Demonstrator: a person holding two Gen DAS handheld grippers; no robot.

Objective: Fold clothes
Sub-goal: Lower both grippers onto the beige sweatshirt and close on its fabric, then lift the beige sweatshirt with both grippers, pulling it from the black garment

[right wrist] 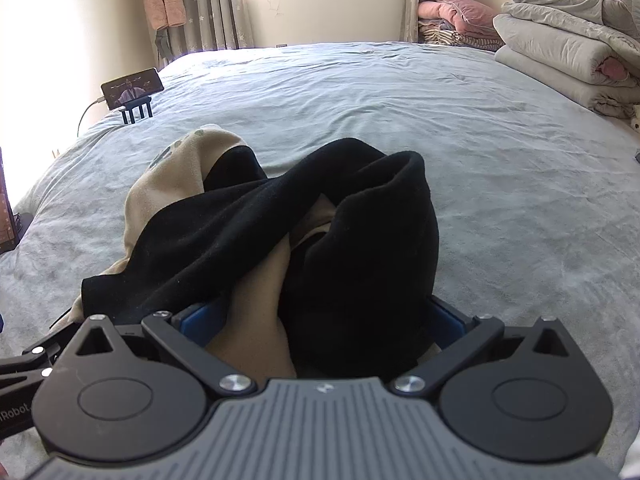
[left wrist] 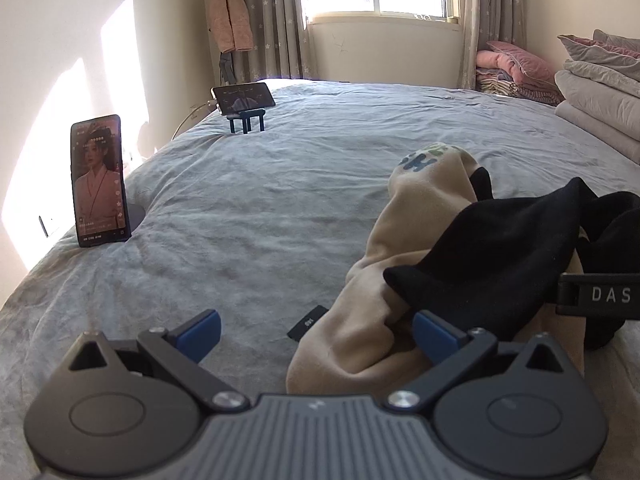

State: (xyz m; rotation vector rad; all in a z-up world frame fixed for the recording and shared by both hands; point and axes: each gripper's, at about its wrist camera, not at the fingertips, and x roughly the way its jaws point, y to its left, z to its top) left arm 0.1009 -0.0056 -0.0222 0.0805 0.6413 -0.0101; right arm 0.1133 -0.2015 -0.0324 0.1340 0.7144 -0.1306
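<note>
Beige-and-black garment (right wrist: 256,240), crumpled in a loose heap, black side draped over beige, on grey bedsheet (right wrist: 480,160).

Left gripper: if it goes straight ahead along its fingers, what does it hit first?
The left gripper is open. Straight ahead lies the beige-and-black garment, already bunched against its right finger. Left of centre only the bedsheet shows; depth is unclear.

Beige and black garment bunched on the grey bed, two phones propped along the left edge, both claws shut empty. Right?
Not quite: both claws are open. Left wrist view shows the left claw spread wide; right wrist view shows the right claw spread around the garment. The grey bed and both phones are as stated.
</note>
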